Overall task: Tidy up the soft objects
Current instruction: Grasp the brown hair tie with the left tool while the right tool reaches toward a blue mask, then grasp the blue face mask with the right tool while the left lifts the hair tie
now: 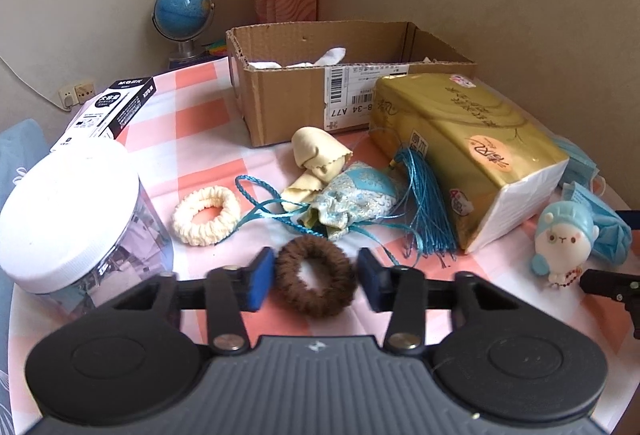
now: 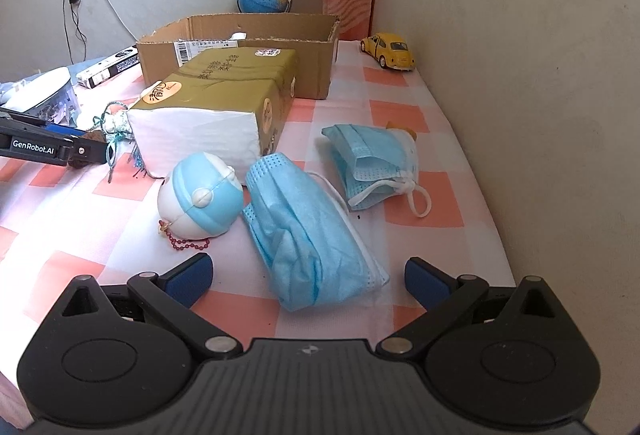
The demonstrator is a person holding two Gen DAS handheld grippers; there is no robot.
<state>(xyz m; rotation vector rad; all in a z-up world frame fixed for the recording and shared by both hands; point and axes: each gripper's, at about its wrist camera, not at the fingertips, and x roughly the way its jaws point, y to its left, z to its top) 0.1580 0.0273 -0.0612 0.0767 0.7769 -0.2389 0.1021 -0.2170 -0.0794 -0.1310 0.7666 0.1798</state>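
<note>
In the left wrist view my left gripper (image 1: 315,277) is open, its blue pads on either side of a brown hair scrunchie (image 1: 315,276) lying on the checked cloth. Beyond it lie a cream scrunchie (image 1: 207,210), a blue brocade pouch with tassel (image 1: 356,201), a cream cloth (image 1: 316,161) and a gold tissue pack (image 1: 464,151). In the right wrist view my right gripper (image 2: 309,281) is open and empty around the near end of a blue face mask (image 2: 308,235). A second folded mask (image 2: 372,163) and a blue-white plush toy (image 2: 200,195) lie near it.
An open cardboard box (image 1: 304,95) with white cloth inside stands at the back. A clear jar with a white lid (image 1: 68,215) and a black-white carton (image 1: 108,107) are at the left. A globe (image 1: 182,11) and a yellow toy car (image 2: 388,51) stand by the wall.
</note>
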